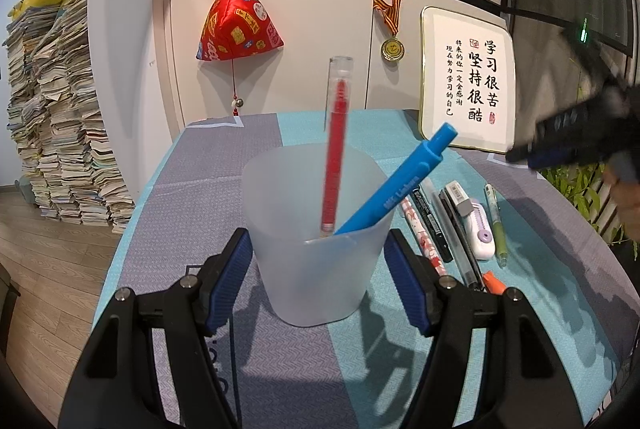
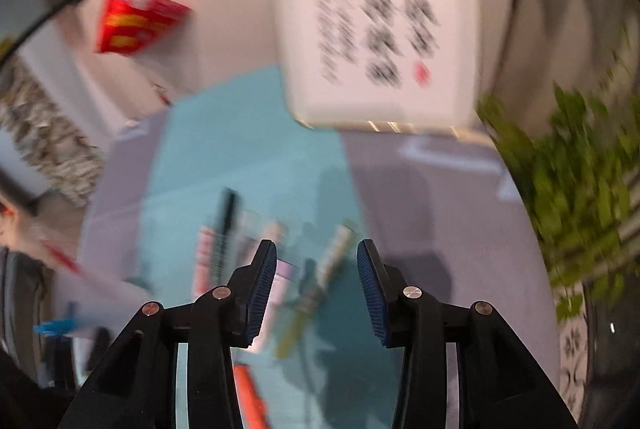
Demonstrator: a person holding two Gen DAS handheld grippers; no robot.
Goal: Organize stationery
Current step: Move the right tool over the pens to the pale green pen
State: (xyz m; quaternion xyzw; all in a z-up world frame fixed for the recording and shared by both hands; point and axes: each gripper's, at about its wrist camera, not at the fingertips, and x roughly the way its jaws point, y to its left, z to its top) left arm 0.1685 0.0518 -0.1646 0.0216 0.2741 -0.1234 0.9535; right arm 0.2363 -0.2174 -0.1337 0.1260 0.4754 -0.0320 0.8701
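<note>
The left gripper (image 1: 318, 275) clasps a translucent plastic cup (image 1: 316, 249) that stands on the teal and grey tablecloth (image 1: 192, 213); its blue pads press on both sides of the cup. Inside the cup a red pen (image 1: 335, 165) stands almost upright and a blue pen (image 1: 404, 185) leans to the right. Just to the right of the cup a row of stationery lies on the cloth: a patterned pen (image 1: 424, 237), a black marker (image 1: 430, 225), a white correction tape (image 1: 478, 229), a green pen (image 1: 496, 225) and an orange tip (image 1: 494, 283), partly hidden behind the finger. The right gripper (image 2: 317, 287) hangs above this row with its jaws apart and nothing between them; its view is very blurred, so the items below are hard to tell. Further back a framed calligraphy board (image 1: 468, 85) leans on the cabinet.
</note>
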